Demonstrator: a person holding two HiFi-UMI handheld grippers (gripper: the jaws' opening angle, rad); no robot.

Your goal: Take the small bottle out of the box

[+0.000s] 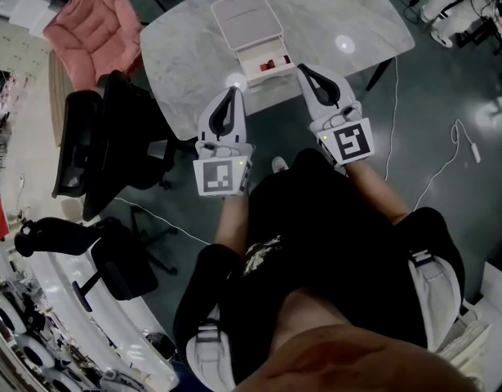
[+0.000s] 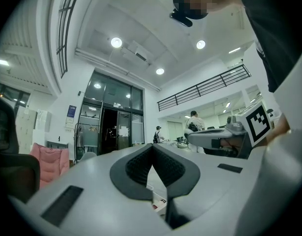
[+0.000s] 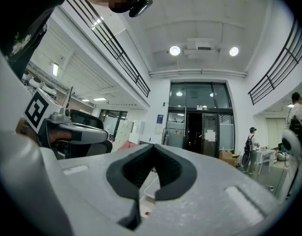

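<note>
An open white box (image 1: 265, 57) stands on the pale marble table (image 1: 340, 11), its lid (image 1: 246, 19) folded back. Inside lies a small red-and-dark item (image 1: 272, 64), too small to tell whether it is the bottle. My left gripper (image 1: 232, 91) is shut and empty, its tip at the table's near edge, just left of the box. My right gripper (image 1: 300, 69) is also shut and empty, just right of the box. In the left gripper view, the box (image 2: 158, 200) shows below the shut left gripper (image 2: 152, 147). The right gripper view shows the box (image 3: 150, 182) past the shut right gripper (image 3: 153, 147).
Black office chairs (image 1: 104, 141) stand left of the table, and a pink padded chair (image 1: 91, 23) sits at the far left. White cables (image 1: 446, 170) trail over the floor on the right. People (image 2: 194, 121) stand far off in the hall.
</note>
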